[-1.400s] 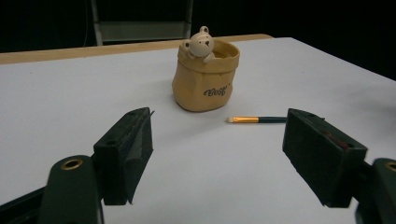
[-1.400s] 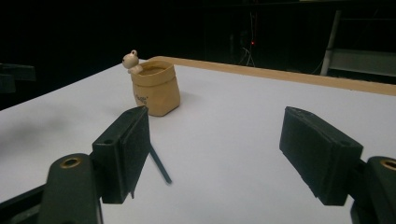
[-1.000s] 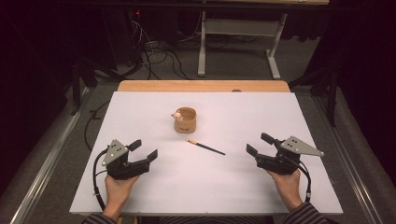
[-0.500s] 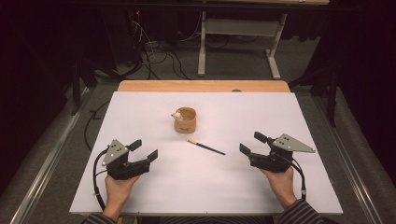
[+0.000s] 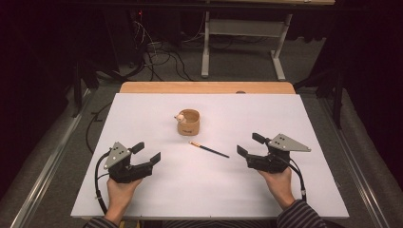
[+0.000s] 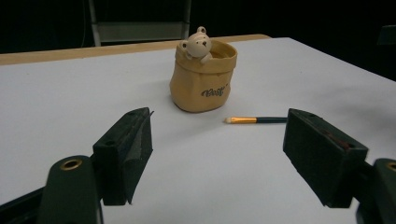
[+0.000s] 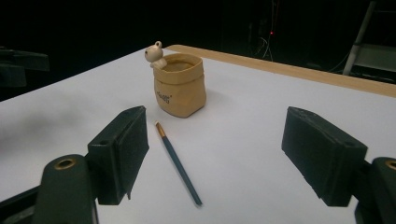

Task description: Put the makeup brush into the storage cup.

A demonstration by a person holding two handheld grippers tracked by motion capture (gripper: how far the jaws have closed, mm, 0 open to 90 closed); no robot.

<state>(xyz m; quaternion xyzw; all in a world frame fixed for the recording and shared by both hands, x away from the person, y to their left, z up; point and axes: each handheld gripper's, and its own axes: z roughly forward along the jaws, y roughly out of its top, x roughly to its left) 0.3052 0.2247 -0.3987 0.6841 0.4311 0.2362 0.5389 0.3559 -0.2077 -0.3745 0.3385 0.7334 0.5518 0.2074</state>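
Slim dark-handled paintbrush [image 5: 209, 150] with gold ferrule and pale tip, lying flat on the white table [image 5: 142, 118], tip towards a tan sack-shaped pot [image 5: 188, 122], upright, small bear on its rim, just beside

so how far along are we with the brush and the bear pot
Nothing looks done yet: the brush lies flat on the table, just in front of the bear pot and apart from it. Nothing is in hand; the left tool and the right tool are both open and empty, the right one nearer the brush. Probably still to come: grasping the brush and standing it in the pot.
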